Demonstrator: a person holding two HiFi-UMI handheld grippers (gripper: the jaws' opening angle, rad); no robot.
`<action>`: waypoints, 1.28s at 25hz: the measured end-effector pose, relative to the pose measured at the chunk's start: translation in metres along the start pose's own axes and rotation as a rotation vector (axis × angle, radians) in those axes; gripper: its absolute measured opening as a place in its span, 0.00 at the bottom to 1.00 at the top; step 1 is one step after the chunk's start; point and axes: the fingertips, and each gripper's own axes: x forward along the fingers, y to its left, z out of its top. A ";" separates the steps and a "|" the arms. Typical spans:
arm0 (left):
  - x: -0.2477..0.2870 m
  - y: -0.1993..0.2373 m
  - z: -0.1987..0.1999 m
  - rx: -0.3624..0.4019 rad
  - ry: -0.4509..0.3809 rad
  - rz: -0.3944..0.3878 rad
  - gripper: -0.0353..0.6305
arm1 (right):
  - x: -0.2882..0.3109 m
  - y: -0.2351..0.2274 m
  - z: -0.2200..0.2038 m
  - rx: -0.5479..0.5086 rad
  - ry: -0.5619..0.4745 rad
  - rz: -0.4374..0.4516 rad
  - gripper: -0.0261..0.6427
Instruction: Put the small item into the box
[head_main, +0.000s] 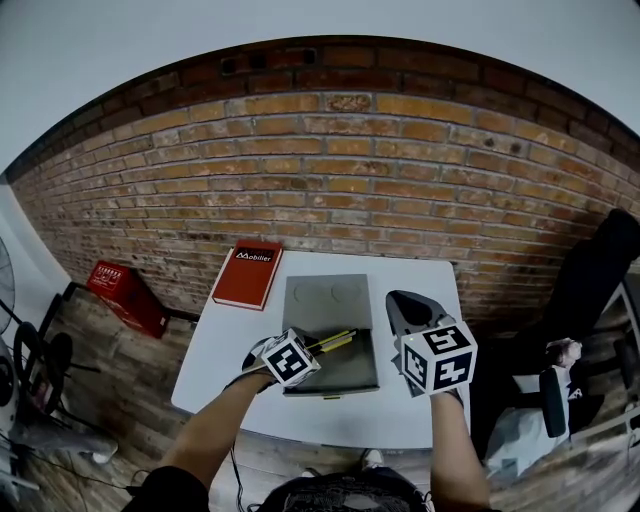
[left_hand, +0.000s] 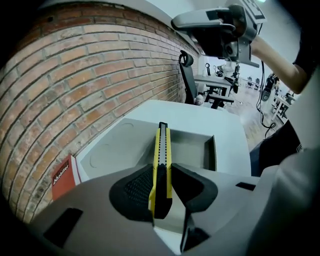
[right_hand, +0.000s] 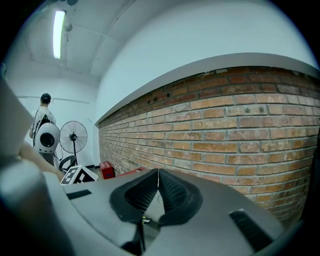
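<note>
Left gripper (left_hand: 161, 175) is clamped tight on the yellow utility knife (left_hand: 162, 142), gripping it by its rear end, and the blade end reaches forward over the near half of the open grey box (head_main: 325, 300) on the white table (head_main: 420, 410). Just right of the box, the right gripper (right_hand: 158, 176) has its jaws pressed together with nothing between them. Off the box's far-left corner lies a red book (head_main: 248, 273), and behind the box stands the brick wall (head_main: 350, 170).

- Utility knife (left_hand: 162, 145): rear end concealed between the left gripper (left_hand: 162, 175) pads.
- Red book (left_hand: 64, 175): lower edge cut off by gripper body.
- Box (head_main: 325, 300): near-left corner masked.
</note>
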 end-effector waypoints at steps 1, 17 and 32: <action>0.002 -0.002 -0.002 0.001 0.015 -0.008 0.25 | 0.000 -0.001 -0.001 0.000 0.002 -0.003 0.07; 0.045 -0.008 -0.024 -0.009 0.153 -0.097 0.25 | 0.001 -0.020 -0.008 0.009 0.025 -0.035 0.07; 0.061 -0.007 -0.044 -0.016 0.250 -0.093 0.25 | 0.001 -0.035 -0.014 0.027 0.033 -0.056 0.07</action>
